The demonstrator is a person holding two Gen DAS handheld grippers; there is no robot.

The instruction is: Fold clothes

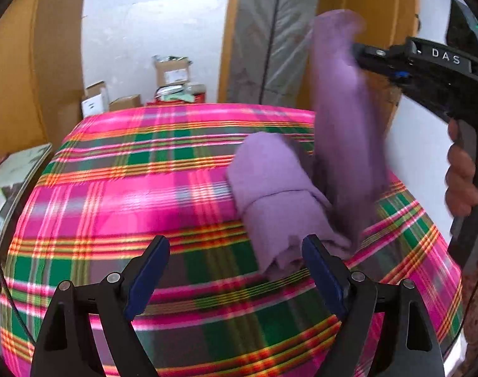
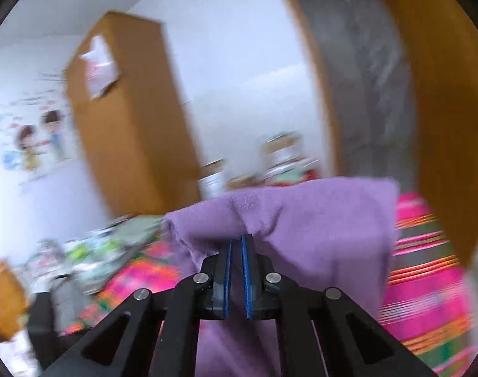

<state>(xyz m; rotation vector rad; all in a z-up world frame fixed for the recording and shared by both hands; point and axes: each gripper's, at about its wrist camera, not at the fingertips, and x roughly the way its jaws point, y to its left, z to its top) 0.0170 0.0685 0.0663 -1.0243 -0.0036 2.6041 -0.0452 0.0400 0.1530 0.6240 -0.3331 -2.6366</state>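
The right gripper [image 2: 235, 238] has its blue pads pressed together on an upper edge of the purple cloth [image 2: 301, 235], which drapes from just ahead of its fingertips and hangs down in front of and below it, blurred. In the left wrist view that same gripper [image 1: 356, 50] reaches in from the right, held by a hand [image 1: 462, 182] on its black handle, and the pinched part of the purple cloth [image 1: 342, 125] rises as a tall strip from the surface up to its tip. The rest of the cloth lies bunched in a loose roll on the pink, green and orange plaid cover [image 1: 144, 172], just ahead of the left gripper [image 1: 235, 251] and nearer its right finger [image 1: 320, 267] than its left one. The left gripper's jaws stand wide apart with nothing between them, hovering over the plaid cover; the near end of the roll lies close to the right finger, though contact cannot be told. Beyond the far edge of the cover, ahead of the left gripper, stand cardboard boxes [image 1: 173, 72] against a white wall, with a wooden door frame [image 1: 226, 34] to their right.
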